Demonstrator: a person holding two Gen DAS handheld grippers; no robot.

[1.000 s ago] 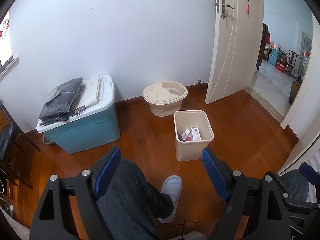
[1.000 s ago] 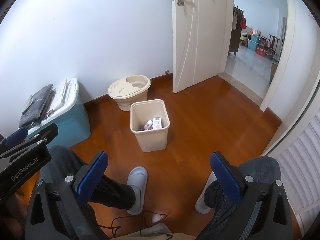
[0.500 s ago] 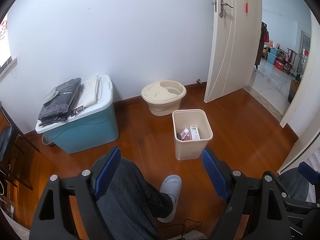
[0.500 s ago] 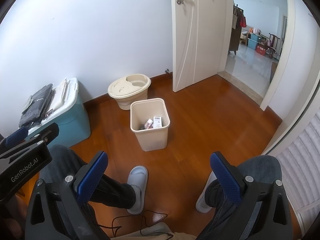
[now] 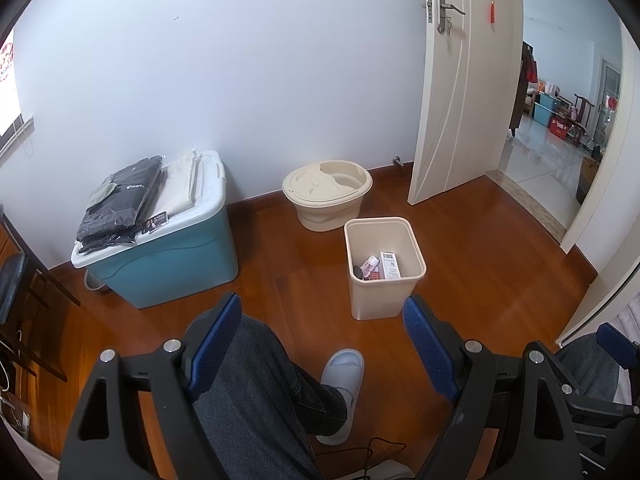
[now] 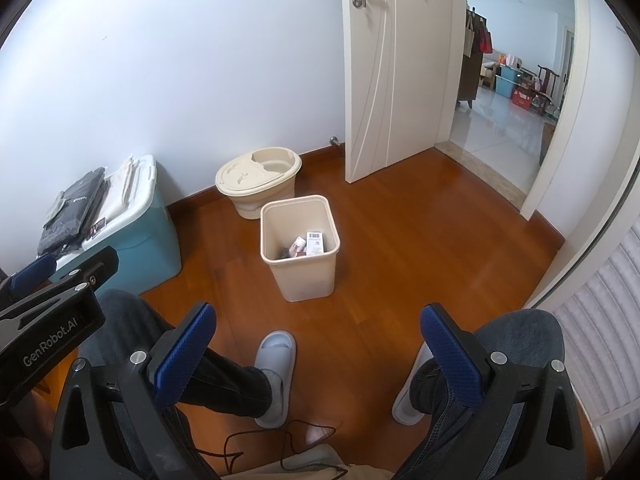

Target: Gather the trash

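Practically nothing has changed over the last second: your left gripper [image 5: 322,338] and right gripper [image 6: 316,346] hang where they were, both with jaws spread wide and nothing between the blue pads, so no trash is in hand. That stillness reads to me as a pause, either the pickup is finished or you are looking for the next piece. The trash that can be seen already lies in the bin [image 5: 385,270]: a white box [image 5: 389,266] and a pinkish packet [image 5: 369,267] on the bottom, at about 1 o'clock from the left gripper and 12 o'clock from the right. No loose litter shows on the floor [image 6: 420,240], which is glossy orange-brown wood and bare around the bin. A lidded tub [image 5: 327,194] stands just behind the bin at 12 o'clock, against the white wall. A blue crate [image 5: 172,256] with folded dark clothes on top sits at 10 o'clock. At 2 o'clock a white door [image 5: 466,80] stands open onto a tiled room. Your legs and pale slippers [image 6: 276,372] fill the near ground, with a thin cable beside them.
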